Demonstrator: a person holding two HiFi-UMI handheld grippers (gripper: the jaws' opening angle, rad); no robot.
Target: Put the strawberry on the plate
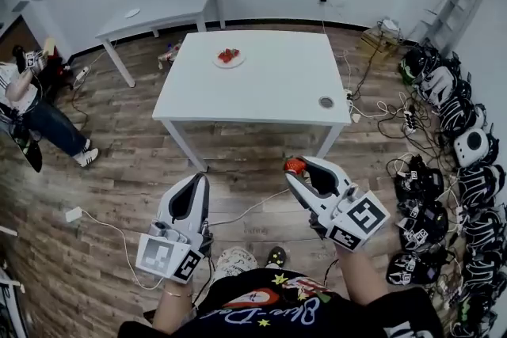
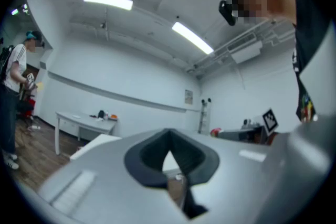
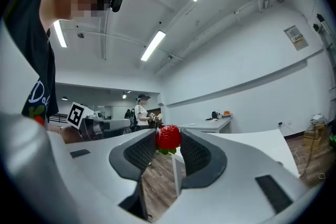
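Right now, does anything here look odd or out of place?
Nothing damaged or spilled. One oddity: the strawberry sits pinched at the tips of the right claw, while the distant plate already holds something red.

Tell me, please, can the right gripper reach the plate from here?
Probably not yet: the right gripper, shut on the strawberry, hangs over floor, short of the plate on the table.

Our red strawberry [image 3: 168, 137], leaves down, pinched at the right gripper [image 1: 295, 169] tips; white plate [image 1: 220, 62] far off at twelve o'clock.
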